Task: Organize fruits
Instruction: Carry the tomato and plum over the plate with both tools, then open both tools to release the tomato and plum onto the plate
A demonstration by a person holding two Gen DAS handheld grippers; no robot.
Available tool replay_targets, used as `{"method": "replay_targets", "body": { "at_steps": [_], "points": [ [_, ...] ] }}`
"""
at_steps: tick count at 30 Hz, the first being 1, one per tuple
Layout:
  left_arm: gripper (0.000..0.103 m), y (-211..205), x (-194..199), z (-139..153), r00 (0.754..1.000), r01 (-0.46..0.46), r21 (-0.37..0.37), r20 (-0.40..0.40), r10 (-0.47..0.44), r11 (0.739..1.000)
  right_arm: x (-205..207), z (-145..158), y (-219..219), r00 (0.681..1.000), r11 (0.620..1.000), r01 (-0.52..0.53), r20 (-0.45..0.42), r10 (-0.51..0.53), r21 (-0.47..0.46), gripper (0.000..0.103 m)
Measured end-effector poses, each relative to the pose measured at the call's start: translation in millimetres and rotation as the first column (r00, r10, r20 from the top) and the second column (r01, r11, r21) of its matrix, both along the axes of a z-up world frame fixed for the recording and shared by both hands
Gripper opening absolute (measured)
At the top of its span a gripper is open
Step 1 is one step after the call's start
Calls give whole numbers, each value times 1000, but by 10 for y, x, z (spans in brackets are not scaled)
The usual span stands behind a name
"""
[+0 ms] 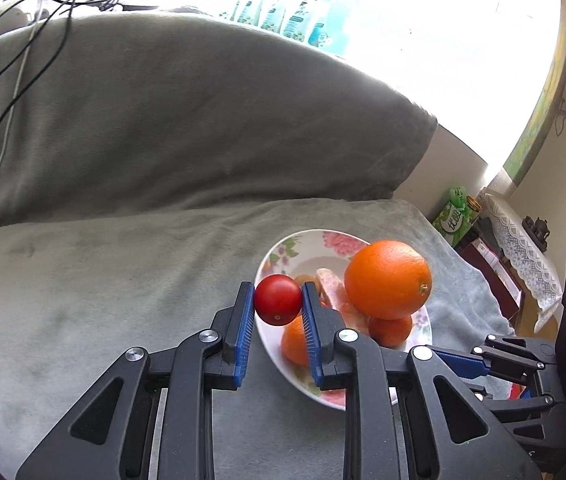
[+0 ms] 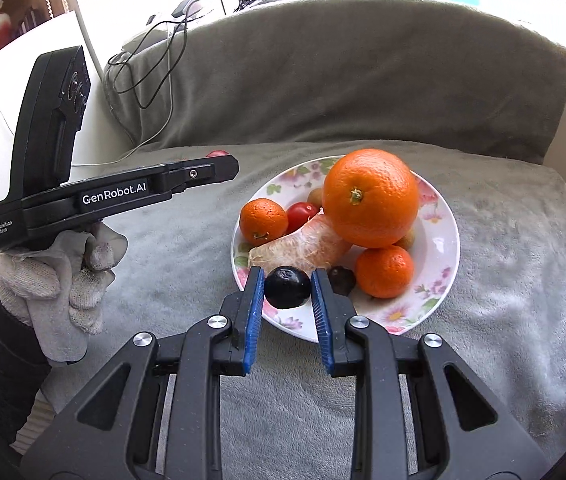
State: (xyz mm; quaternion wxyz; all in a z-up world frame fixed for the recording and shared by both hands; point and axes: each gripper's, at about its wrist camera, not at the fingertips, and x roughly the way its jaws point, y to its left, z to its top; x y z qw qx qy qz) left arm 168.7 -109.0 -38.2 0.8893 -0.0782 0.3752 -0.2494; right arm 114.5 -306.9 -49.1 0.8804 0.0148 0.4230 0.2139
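A floral plate on the grey blanket holds a large orange, two small tangerines, a peeled citrus piece, a cherry tomato and a dark fruit. My left gripper is shut on a red cherry tomato, held above the plate's left rim. My right gripper is shut on a dark plum-like fruit over the plate's near rim. The left gripper also shows from the side in the right wrist view.
A grey sofa back rises behind the seat, with cables draped over it. The right gripper's body sits at the plate's right. A lace-covered stand and green box lie beyond the seat's right edge.
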Motion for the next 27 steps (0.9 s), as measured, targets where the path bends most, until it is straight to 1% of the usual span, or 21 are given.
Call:
{"method": "replay_targets", "body": {
  "at_steps": [7, 9, 10, 11, 13, 18, 19, 21, 22, 24, 25, 27],
  "points": [
    [23, -291, -2, 37, 998, 58, 16, 11, -58, 998, 51, -33, -54, 1000, 1000, 16, -9, -16, 13, 25],
    [39, -318, -18, 53, 998, 63, 20, 20, -63, 998, 67, -24, -52, 1000, 1000, 16, -8, -16, 14, 27],
    [39, -322, -27, 61, 998, 65, 20, 23, -65, 998, 61, -19, -63, 1000, 1000, 18, -6, -18, 17, 33],
    [39, -322, -32, 66, 997, 67, 15, 23, -67, 998, 55, -8, -70, 1000, 1000, 21, 0, -21, 21, 45],
    [39, -316, -48, 78, 997, 67, 13, 26, -67, 998, 24, 19, -90, 1000, 999, 23, 14, -23, 33, 52],
    [39, -278, -95, 116, 998, 58, 8, 31, -58, 998, -47, 77, -122, 999, 999, 33, 31, -34, 38, 53],
    [39, -268, -111, 129, 998, 56, 6, 34, -56, 998, -62, 85, -129, 999, 999, 36, 32, -37, 37, 54],
    [40, -255, -150, 157, 998, 51, 3, 42, -51, 999, -89, 97, -150, 998, 998, 45, 37, -47, 34, 63],
    [41, -249, -177, 171, 998, 49, 5, 47, -50, 999, -106, 107, -160, 998, 998, 52, 42, -53, 33, 68],
    [52, -239, -228, 194, 997, 44, 10, 56, -45, 999, -141, 136, -177, 997, 998, 60, 53, -61, 30, 69],
    [54, -233, -254, 204, 997, 43, 11, 59, -43, 999, -159, 149, -183, 996, 998, 65, 57, -66, 26, 70],
    [55, -221, -305, 225, 997, 39, 14, 66, -40, 999, -186, 176, -198, 995, 997, 79, 67, -80, 17, 75]
  ]
}}
